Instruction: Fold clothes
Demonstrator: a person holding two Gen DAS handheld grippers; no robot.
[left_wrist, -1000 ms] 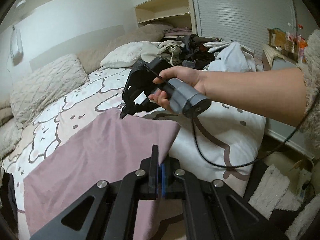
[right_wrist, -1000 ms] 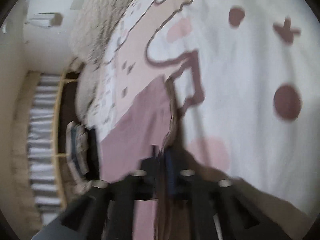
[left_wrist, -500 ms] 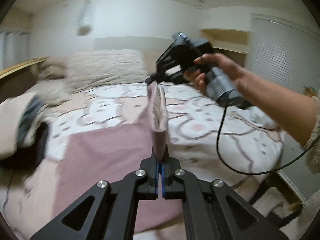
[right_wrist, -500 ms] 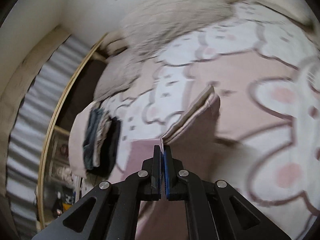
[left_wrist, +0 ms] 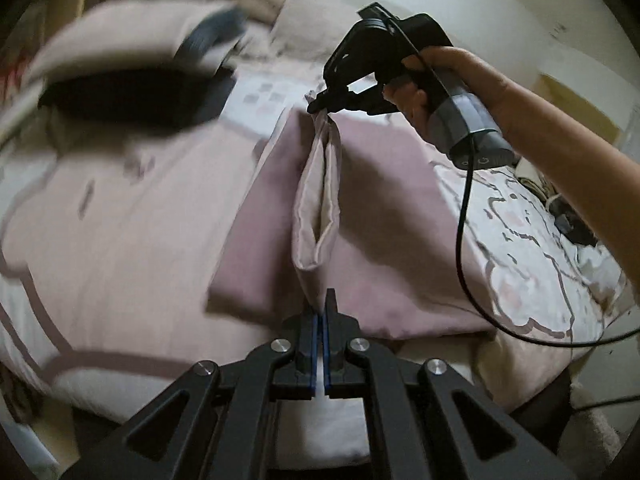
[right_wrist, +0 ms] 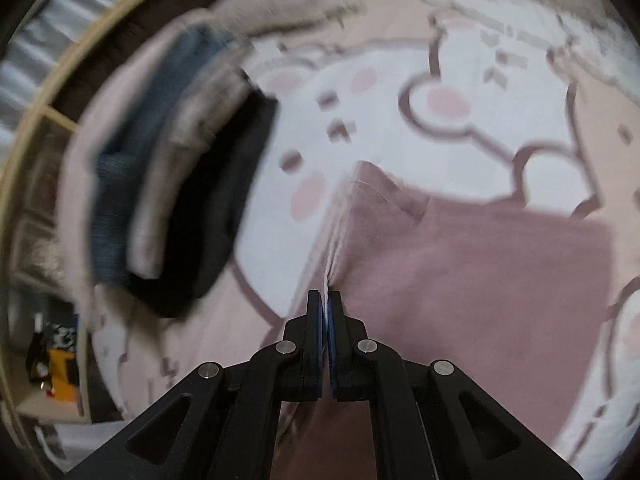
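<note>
A pink garment (left_wrist: pixel 384 216) lies folded on the bed; it also shows in the right wrist view (right_wrist: pixel 472 264). My left gripper (left_wrist: pixel 322 312) is shut on its near corner. My right gripper (left_wrist: pixel 320 106) is shut on the far corner, and its own view shows the gripper (right_wrist: pixel 327 312) pinching the cloth edge. The held edge (left_wrist: pixel 320 200) hangs taut between the two grippers, lifted above the rest of the garment, with a paler inside showing.
A stack of folded clothes (left_wrist: pixel 144 76), pink, blue, beige and black, sits on the bed to the left, also in the right wrist view (right_wrist: pixel 168 184). The cartoon-print bedspread (right_wrist: pixel 400 92) lies beneath. The right gripper's cable (left_wrist: pixel 464 240) hangs down.
Both grippers have carried the held edge leftward over the garment toward the clothes stack. The cloth now lies doubled under it. Both views swung toward the stack.
</note>
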